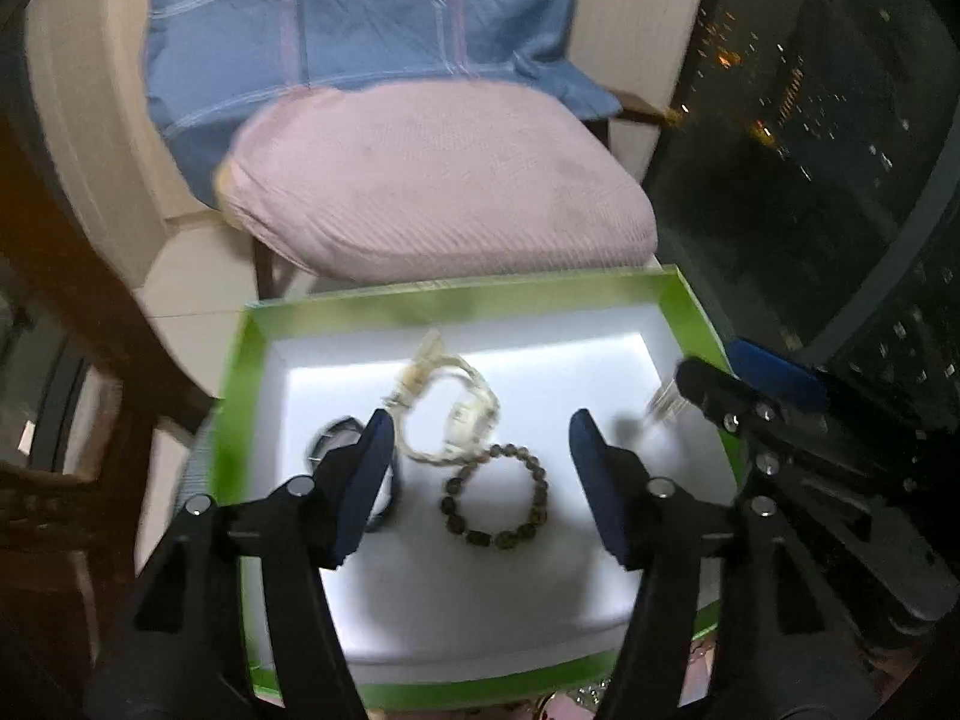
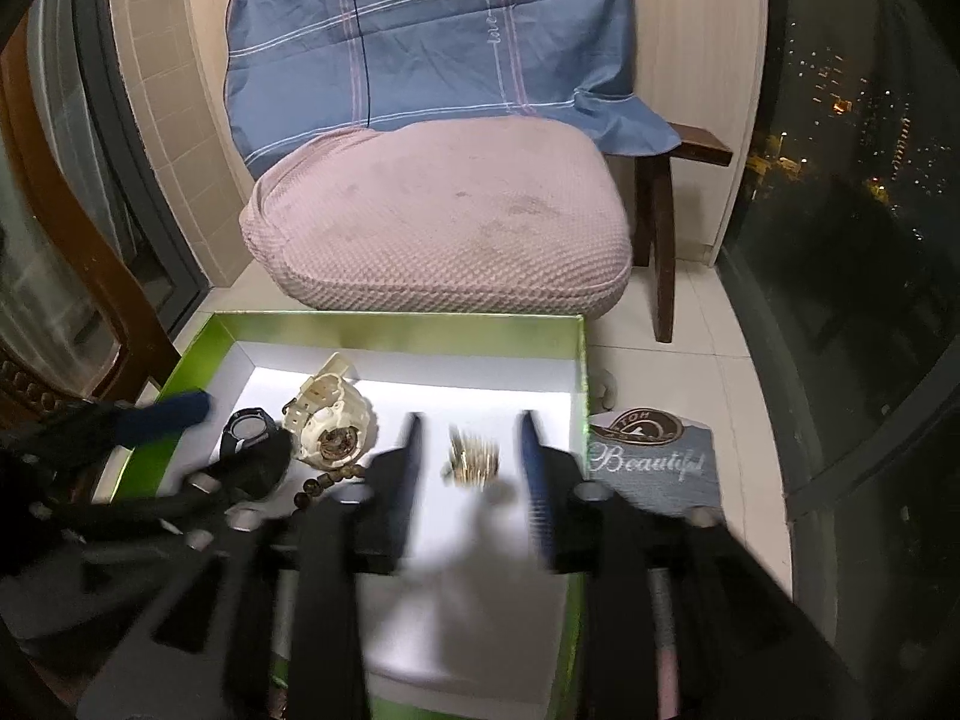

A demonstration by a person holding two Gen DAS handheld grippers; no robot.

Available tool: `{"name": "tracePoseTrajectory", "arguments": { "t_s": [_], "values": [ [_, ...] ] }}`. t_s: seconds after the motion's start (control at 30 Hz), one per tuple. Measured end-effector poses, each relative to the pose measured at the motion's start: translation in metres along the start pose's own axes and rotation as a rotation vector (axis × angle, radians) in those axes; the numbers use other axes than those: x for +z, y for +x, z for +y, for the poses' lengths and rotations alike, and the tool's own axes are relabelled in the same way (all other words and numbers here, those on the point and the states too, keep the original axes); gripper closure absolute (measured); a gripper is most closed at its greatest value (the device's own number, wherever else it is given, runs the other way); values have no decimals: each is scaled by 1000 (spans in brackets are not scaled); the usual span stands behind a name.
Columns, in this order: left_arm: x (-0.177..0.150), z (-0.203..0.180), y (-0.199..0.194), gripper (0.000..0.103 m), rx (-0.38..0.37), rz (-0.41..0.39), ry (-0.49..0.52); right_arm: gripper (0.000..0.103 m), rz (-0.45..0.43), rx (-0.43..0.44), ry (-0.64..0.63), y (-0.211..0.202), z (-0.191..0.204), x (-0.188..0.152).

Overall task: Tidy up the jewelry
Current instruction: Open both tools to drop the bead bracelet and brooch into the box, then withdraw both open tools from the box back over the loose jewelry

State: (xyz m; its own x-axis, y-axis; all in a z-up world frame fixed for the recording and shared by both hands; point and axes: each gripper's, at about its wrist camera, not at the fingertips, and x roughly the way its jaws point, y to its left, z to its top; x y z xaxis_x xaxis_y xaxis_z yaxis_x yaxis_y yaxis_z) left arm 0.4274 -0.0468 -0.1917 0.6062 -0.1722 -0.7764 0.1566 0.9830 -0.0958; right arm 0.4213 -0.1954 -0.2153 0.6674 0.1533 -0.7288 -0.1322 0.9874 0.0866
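Two watches (image 2: 327, 420), one bead bracelet (image 1: 495, 498), one gold bracelet (image 2: 474, 459)

Lying flat on the white floor of the green-walled box (image 1: 240, 396): cream watch (image 2: 330, 420) near the far wall, strap curled; black watch (image 2: 252, 438) just left of it; brown bead bracelet (image 1: 495, 498), a closed ring, just nearer than the cream watch; gold bangles (image 2: 474, 459), blurred, toward the right wall.

A pale tiled floor (image 2: 690, 372) carries a green box (image 2: 384, 330), a grey mat (image 2: 654, 468) just right of it, and a chair (image 2: 660, 276) beyond.
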Motion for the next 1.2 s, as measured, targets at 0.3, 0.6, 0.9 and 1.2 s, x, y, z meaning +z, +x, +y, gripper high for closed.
{"name": "tracePoseTrajectory", "arguments": {
  "t_s": [0.3, 0.6, 0.9, 1.2],
  "values": [
    [-30, 27, -192, 6, -3, -378, 42, 19, -341, 101, 105, -169, -17, -19],
    [-152, 36, -266, 4, -16, -497, -45, 16, -437, 63, 72, -263, -2, -142],
    [-228, 22, -218, 4, 53, -462, -5, 16, -375, 16, -18, -239, 11, -207],
    [-231, 42, -193, 4, 33, -383, -99, 16, -330, 33, 10, -227, 8, -215]
  ]
}}
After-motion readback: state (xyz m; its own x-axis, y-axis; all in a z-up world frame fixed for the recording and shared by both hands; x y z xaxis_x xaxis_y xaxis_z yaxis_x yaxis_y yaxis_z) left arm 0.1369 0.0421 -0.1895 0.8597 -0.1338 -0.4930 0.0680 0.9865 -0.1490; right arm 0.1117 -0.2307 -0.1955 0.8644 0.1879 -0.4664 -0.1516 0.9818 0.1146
